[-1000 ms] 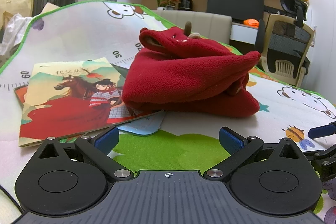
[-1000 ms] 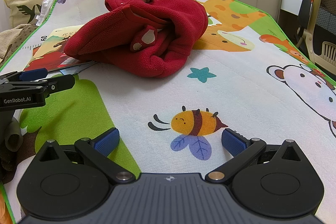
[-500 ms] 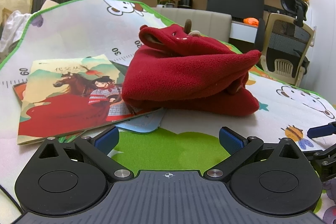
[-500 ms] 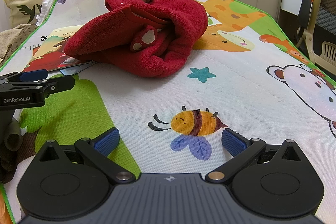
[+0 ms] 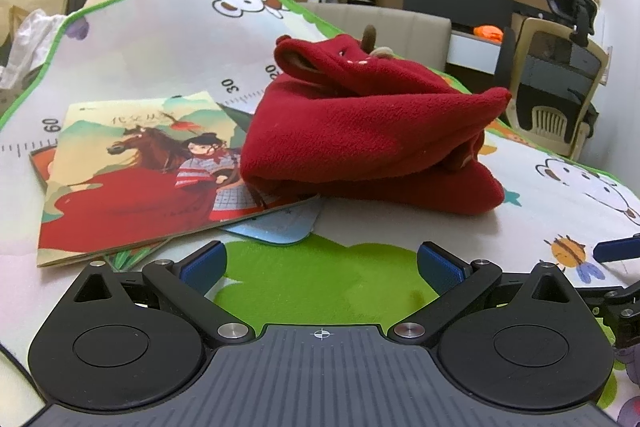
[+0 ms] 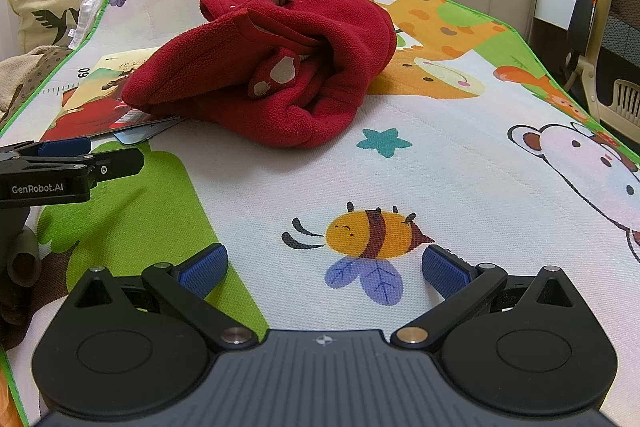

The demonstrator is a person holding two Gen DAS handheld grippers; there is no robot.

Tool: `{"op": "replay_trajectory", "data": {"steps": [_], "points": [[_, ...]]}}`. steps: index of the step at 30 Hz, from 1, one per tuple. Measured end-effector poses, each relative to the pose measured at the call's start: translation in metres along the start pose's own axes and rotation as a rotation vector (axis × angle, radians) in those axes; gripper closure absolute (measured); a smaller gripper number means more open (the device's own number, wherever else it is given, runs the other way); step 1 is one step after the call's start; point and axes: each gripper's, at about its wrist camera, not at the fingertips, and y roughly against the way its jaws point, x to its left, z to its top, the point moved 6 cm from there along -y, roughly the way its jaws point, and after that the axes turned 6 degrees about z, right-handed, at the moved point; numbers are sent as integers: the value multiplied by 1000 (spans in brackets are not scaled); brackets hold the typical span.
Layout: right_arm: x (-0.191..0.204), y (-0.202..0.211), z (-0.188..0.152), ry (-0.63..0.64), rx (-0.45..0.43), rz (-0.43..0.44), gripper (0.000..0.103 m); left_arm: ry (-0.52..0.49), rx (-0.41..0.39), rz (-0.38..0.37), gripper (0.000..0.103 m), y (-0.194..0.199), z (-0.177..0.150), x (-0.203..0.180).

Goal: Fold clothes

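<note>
Plainly, the red fleece garment [image 5: 368, 143] lies bundled on the play mat [image 6: 460, 163], dead ahead of the left gripper [image 5: 320, 263] and ahead-left of the right gripper [image 6: 324, 269]; its long axis runs crosswise to the left one, which I judge nearer. Both stand wide open and empty (one edge overlaps a picture book [image 5: 132, 171]), short of the cloth.

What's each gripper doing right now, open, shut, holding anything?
Left gripper: open, holding nothing.
Right gripper: open, holding nothing.
</note>
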Motion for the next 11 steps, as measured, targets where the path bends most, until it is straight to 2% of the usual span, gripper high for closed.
{"op": "replay_trajectory", "data": {"steps": [9,11], "points": [[-1,0,0,1,0,0,0,-31,5,-32,0,0,0,-5],[-1,0,0,2,0,-1,0,-45,31,-59,0,-1,2,-7]]}}
